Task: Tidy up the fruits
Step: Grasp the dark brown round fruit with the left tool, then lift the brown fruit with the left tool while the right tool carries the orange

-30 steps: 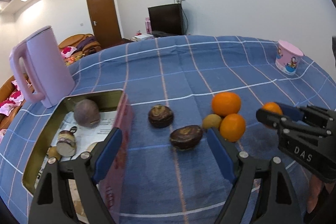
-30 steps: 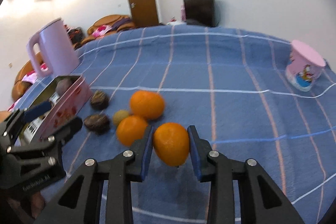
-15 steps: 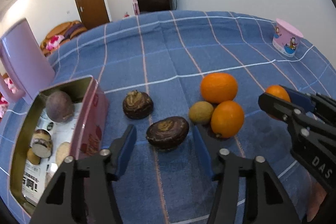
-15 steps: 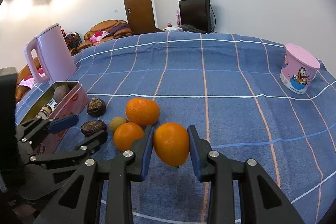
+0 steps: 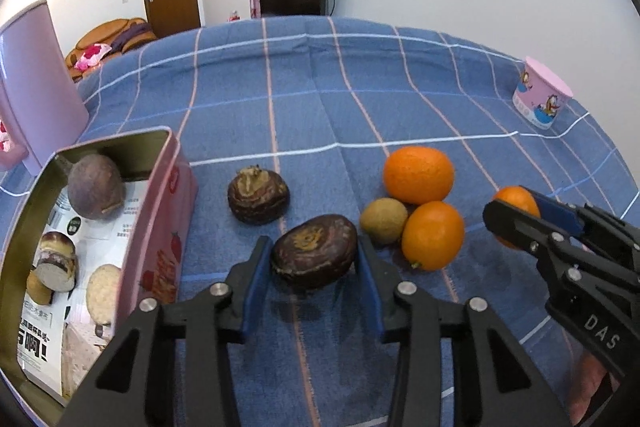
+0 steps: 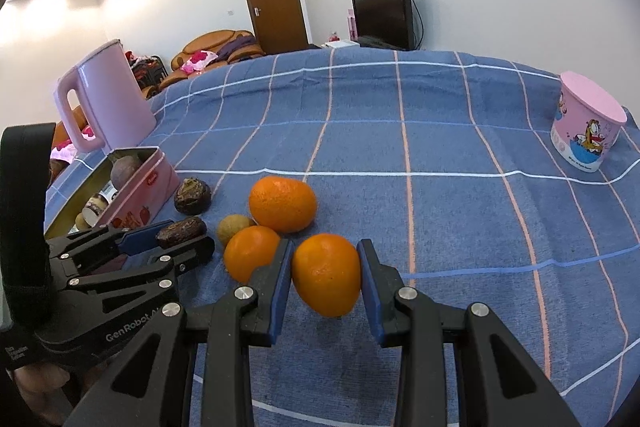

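Observation:
A flat dark brown fruit point(image 5: 316, 255) lies on the blue checked cloth between the closing jaws of my left gripper point(image 5: 312, 245), and both blue pads touch its sides. A second dark brown fruit point(image 5: 258, 195) sits just beyond it. To the right lie two oranges point(image 5: 418, 175) point(image 5: 433, 235) and a small tan fruit point(image 5: 383, 220). My right gripper point(image 6: 324, 251) is shut on a third orange point(image 6: 326, 275), held just above the cloth. An open pink tin point(image 5: 160, 211) at the left holds a round purple-brown fruit point(image 5: 95, 185) and several small items.
A pink kettle point(image 6: 108, 95) stands behind the tin at the far left. A pink cartoon cup point(image 6: 586, 133) stands near the table's far right edge. A person's hand point(image 5: 588, 383) shows under the right gripper. Sofas, a door and a television lie beyond the table.
My left gripper has come down and forward over the flat dark fruit, and its jaws have narrowed from wide apart to touching it. The right gripper has kept still with its orange.

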`<action>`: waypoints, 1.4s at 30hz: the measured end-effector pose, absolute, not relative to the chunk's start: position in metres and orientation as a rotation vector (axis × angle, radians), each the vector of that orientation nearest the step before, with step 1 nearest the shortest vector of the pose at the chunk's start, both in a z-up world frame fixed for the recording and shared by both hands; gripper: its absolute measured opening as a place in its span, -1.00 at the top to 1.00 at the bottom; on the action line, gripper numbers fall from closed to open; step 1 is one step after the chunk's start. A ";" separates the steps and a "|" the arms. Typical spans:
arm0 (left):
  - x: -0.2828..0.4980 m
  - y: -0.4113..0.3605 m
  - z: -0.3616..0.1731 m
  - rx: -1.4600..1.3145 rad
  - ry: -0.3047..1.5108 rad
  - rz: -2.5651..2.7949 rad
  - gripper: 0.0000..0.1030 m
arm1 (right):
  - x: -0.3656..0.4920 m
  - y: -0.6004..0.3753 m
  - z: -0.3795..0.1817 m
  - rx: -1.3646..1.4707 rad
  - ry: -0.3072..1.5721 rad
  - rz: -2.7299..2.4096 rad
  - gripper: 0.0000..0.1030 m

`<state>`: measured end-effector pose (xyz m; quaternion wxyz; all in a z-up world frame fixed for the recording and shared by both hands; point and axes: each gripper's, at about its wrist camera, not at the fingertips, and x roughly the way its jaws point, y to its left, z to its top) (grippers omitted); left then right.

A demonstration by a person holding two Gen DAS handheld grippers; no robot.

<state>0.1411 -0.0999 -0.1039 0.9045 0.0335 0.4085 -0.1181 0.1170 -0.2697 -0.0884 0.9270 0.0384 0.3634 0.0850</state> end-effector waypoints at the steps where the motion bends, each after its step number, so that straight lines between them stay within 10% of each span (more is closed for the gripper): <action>1: 0.140 -0.100 -0.103 0.071 0.835 -0.240 0.16 | 0.117 -0.270 -0.088 0.079 0.742 0.175 0.33; 42: 0.106 -0.092 -0.073 0.087 0.584 -0.162 0.16 | 0.093 -0.265 -0.070 0.048 0.579 0.191 0.33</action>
